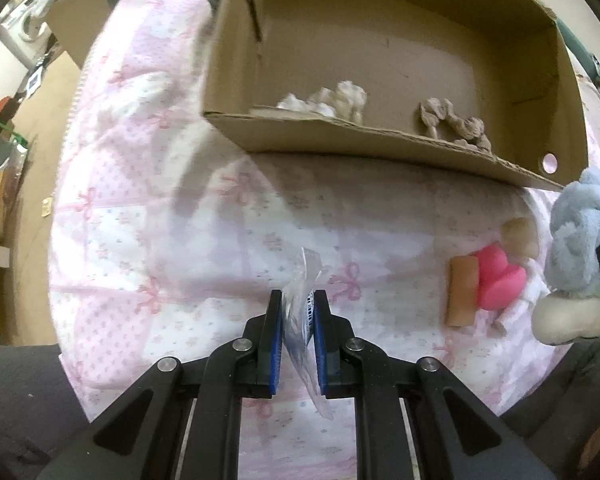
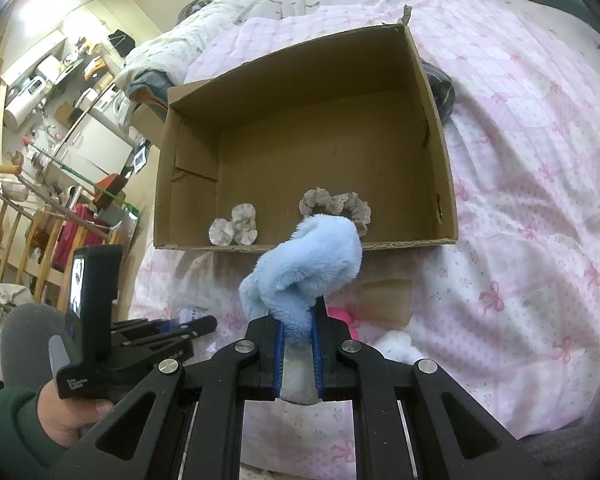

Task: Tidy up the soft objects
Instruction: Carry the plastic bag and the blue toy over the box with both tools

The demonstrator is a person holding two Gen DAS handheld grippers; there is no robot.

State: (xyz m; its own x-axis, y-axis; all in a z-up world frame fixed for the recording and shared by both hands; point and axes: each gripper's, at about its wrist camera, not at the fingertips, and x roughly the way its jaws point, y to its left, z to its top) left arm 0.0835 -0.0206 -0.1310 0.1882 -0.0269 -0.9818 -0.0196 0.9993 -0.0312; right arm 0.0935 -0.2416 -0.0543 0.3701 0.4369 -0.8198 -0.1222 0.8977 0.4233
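Note:
My left gripper is shut on a clear plastic packet with blue print, held just above the pink bedspread. My right gripper is shut on a fluffy light-blue plush toy with a cream part below, also seen as the blue plush at the right edge of the left wrist view. An open cardboard box lies ahead; inside it are a white scrunchie and a beige scrunchie. The left gripper shows low at left in the right wrist view.
On the bedspread by the box lie a pink squishy toy, a tan foam block and a cream soft piece. A dark object sits behind the box. Cluttered shelves and a railing stand off the bed's left side.

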